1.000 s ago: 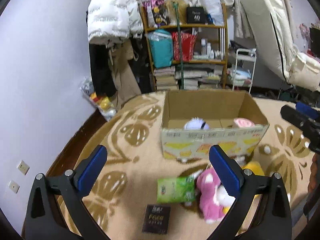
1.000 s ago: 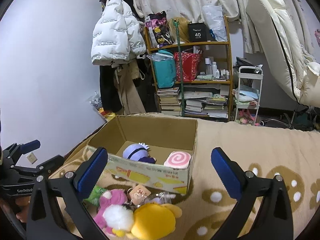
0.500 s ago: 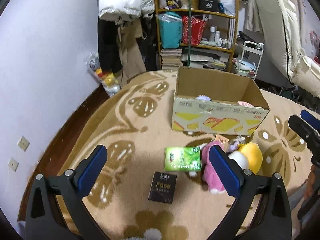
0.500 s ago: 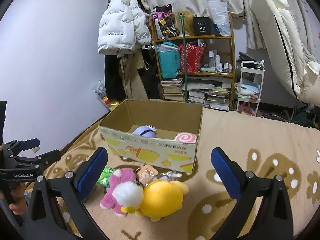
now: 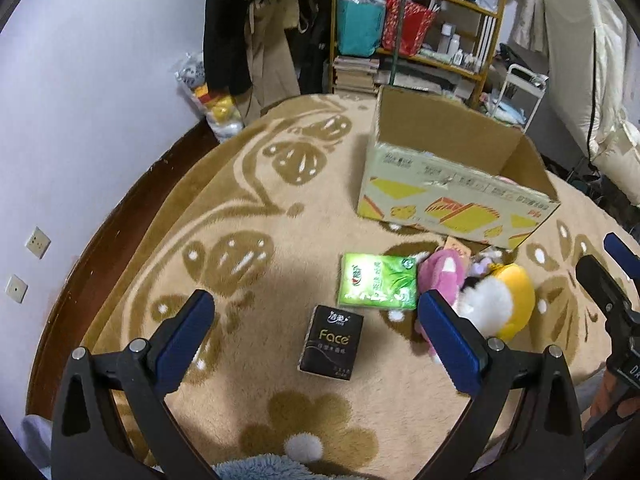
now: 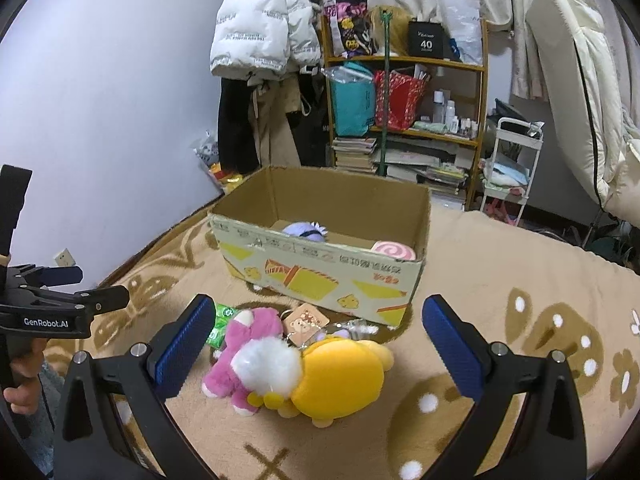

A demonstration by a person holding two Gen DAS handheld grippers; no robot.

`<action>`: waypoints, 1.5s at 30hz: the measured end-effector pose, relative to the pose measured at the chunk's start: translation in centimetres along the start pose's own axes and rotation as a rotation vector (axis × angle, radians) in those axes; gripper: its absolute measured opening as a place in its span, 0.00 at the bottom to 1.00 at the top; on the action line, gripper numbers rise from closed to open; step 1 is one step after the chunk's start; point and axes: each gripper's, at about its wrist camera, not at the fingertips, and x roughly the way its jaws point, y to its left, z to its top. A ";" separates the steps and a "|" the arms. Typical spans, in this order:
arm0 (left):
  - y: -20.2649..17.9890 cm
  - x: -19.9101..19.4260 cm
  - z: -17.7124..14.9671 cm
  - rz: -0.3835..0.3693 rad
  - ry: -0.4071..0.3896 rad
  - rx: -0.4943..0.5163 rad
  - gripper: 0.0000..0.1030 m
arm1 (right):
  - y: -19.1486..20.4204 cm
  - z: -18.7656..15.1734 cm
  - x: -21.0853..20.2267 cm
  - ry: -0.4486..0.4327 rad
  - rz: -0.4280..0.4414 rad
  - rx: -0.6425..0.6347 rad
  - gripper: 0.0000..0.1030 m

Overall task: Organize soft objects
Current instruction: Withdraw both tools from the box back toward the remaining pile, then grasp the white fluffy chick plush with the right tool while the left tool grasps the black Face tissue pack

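A tan carpet with brown flower patterns [image 5: 280, 208] covers the floor. On it, at twelve o'clock from both grippers, sits an open cardboard box with yellow printing [image 6: 320, 276], holding a lilac plush [image 6: 305, 229] and a pink swirl cushion [image 6: 394, 250]. Just before the box lie a round yellow plush toy [image 6: 340, 376] touching a pink plush toy [image 6: 244, 336], then a green tissue pack [image 5: 378, 282] and a black tissue pack [image 5: 332, 342]. The left gripper [image 5: 316, 332] and right gripper [image 6: 316, 340] hover with jaws released, holding nothing.
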 end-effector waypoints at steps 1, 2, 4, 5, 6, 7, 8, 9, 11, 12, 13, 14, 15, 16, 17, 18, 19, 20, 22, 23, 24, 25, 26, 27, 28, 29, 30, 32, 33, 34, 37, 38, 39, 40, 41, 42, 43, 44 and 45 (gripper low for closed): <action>0.1 0.5 0.0 -0.003 0.019 -0.005 0.98 | 0.1 -0.1 0.4 0.009 -0.002 -0.005 1.00; 0.1 1.0 0.0 -0.007 0.035 -0.011 0.98 | 0.3 -0.2 0.8 0.018 -0.002 -0.010 1.00; 0.3 1.7 0.0 -0.013 0.062 -0.021 0.98 | 0.5 -0.4 1.4 0.029 -0.004 -0.016 1.00; 0.3 2.1 0.0 -0.011 0.074 -0.027 0.98 | 0.6 -0.4 1.8 0.037 0.000 -0.018 1.00; 0.3 2.4 0.0 -0.003 0.081 -0.029 0.98 | 0.7 -0.4 2.2 0.045 0.002 -0.018 1.00; 0.4 2.6 0.0 0.001 0.086 -0.028 0.98 | 0.8 -0.5 2.6 0.057 0.005 -0.016 1.00; 0.3 2.9 -0.1 0.001 0.093 -0.026 0.98 | 0.8 -0.6 3.0 0.068 0.006 -0.015 1.00; 0.2 3.1 -0.1 -0.001 0.103 -0.022 0.98 | 0.7 -0.6 3.3 0.078 0.009 -0.014 1.00; 0.0 3.8 -0.3 0.000 0.129 -0.008 0.98 | 0.8 -0.9 4.1 0.101 0.015 -0.012 1.00; -0.1 4.0 -0.4 0.004 0.137 -0.004 0.98 | 0.8 -1.0 4.4 0.110 0.017 -0.011 1.00; -0.3 4.4 -0.4 0.015 0.151 0.006 0.98 | 0.8 -1.1 4.7 0.121 0.018 -0.010 1.00; -0.4 4.7 -0.5 0.021 0.162 0.012 0.98 | 0.8 -1.2 5.0 0.130 0.021 -0.006 1.00; -0.5 5.0 -0.6 0.026 0.171 0.016 0.98 | 0.7 -1.2 5.2 0.137 0.025 -0.003 1.00; -0.5 5.2 -0.6 0.031 0.177 0.020 0.98 | 0.7 -1.3 5.5 0.144 0.028 0.002 1.00; -0.7 5.5 -0.7 0.046 0.191 0.029 0.98 | 0.7 -1.4 5.8 0.154 0.031 0.009 1.00; -0.7 5.7 -0.8 0.052 0.198 0.032 0.98 | 0.6 -1.5 6.0 0.161 0.033 0.014 1.00; -0.7 6.0 -0.9 0.058 0.209 0.036 0.98 | 0.5 -1.6 6.3 0.171 0.034 0.020 1.00; -0.8 6.3 -1.0 0.060 0.223 0.039 0.98 | 0.5 -1.7 6.5 0.179 0.036 0.024 1.00; -0.9 6.9 -1.2 0.072 0.249 0.045 0.98 | 0.5 -1.9 7.1 0.198 0.041 0.033 1.00; -1.0 7.4 -1.2 0.083 0.264 0.049 0.98 | 0.5 -2.0 7.3 0.207 0.047 0.035 1.00; -1.0 7.6 -1.3 0.086 0.274 0.052 0.98 | 0.6 -2.1 7.4 0.215 0.050 0.035 1.00; -1.1 7.9 -1.4 0.088 0.283 0.057 0.98 | 0.6 -2.2 7.6 0.226 0.053 0.034 1.00; -1.2 8.1 -1.5 0.089 0.287 0.064 0.98 | 0.7 -2.3 7.9 0.237 0.058 0.032 1.00; -1.4 8.4 -1.5 0.094 0.295 0.078 0.98 | 0.8 -2.4 8.0 0.246 0.063 0.032 1.00; -1.6 8.5 -1.6 0.097 0.301 0.088 0.98 | 0.9 -2.6 8.1 0.256 0.068 0.030 1.00; -1.8 8.7 -1.7 0.100 0.303 0.096 0.98 | 1.1 -2.8 8.3 0.266 0.074 0.027 1.00; -1.9 8.9 -1.8 0.101 0.308 0.103 0.98 | 1.2 -2.9 8.4 0.274 0.077 0.022 1.00; -2.0 9.2 -1.9 0.105 0.320 0.110 0.98 | 1.6 -3.3 8.7 0.294 0.084 0.007 0.94; -2.0 9.4 -1.9 0.107 0.324 0.112 0.98 | 1.7 -3.4 8.8 0.301 0.086 0.002 0.91; -2.0 9.5 -1.9 0.106 0.327 0.112 0.98 | 1.8 -3.5 8.9 0.310 0.087 -0.004 0.87; -2.1 9.7 -2.0 0.099 0.337 0.117 0.94 | 2.1 -3.8 9.3 0.335 0.102 -0.013 0.73; -2.2 9.8 -2.0 0.097 0.344 0.122 0.90 | 2.1 -3.9 9.4 0.341 0.109 -0.014 0.70; -2.3 9.9 -2.1 0.093 0.351 0.125 0.87 | 2.2 -4.0 9.5 0.346 0.113 -0.017 0.67; -2.3 10.1 -2.2 0.091 0.358 0.128 0.86 | 2.3 -4.1 9.6 0.348 0.112 -0.022 0.67; -2.4 10.2 -2.3 0.090 0.363 0.130 0.84 | 2.4 -4.1 9.7 0.349 0.109 -0.028 0.67; -2.5 10.4 -2.4 0.091 0.370 0.133 0.80 | 2.4 -4.1 9.7 0.349 0.107 -0.031 0.65; -2.5 10.5 -2.4 0.094 0.374 0.134 0.78 | 2.5 -4.1 9.8 0.351 0.110 -0.034 0.60; -2.4 10.6 -2.4 0.100 0.376 0.131 0.74 | 2.6 -4.2 9.9 0.355 0.118 -0.035 0.56; -2.3 10.7 -2.5 0.103 0.380 0.127 0.73 | 2.6 -4.2 10.0 0.360 0.123 -0.035 0.53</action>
